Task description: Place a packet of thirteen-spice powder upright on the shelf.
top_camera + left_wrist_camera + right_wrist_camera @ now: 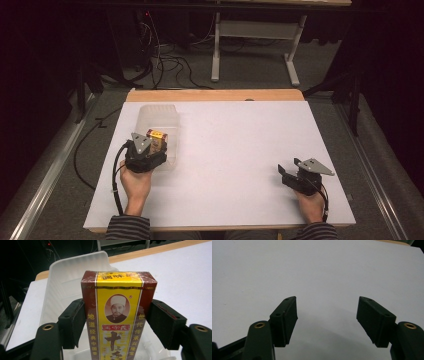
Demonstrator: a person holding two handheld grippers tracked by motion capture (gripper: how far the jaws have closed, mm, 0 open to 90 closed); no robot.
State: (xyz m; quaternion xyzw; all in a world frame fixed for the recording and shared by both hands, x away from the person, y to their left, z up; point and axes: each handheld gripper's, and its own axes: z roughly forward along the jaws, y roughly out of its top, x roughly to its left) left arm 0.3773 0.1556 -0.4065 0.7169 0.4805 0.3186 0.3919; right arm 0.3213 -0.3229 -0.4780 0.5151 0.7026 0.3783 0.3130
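Box (pixel 117 317) of spice, upright, clenched in left gripper (pixel 117 322) jaws over clear tub (pixel 159 131), likely for lowering in. Right gripper (pixel 327 320) rests on bench (pixel 240 150), jaws released, empty.

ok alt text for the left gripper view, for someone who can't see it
A red and yellow box with Chinese lettering and a small portrait stands upright, clamped between the two black pads of the left tongs. Behind and under it lies a clear plastic tub on a white table, with a dark room beyond.
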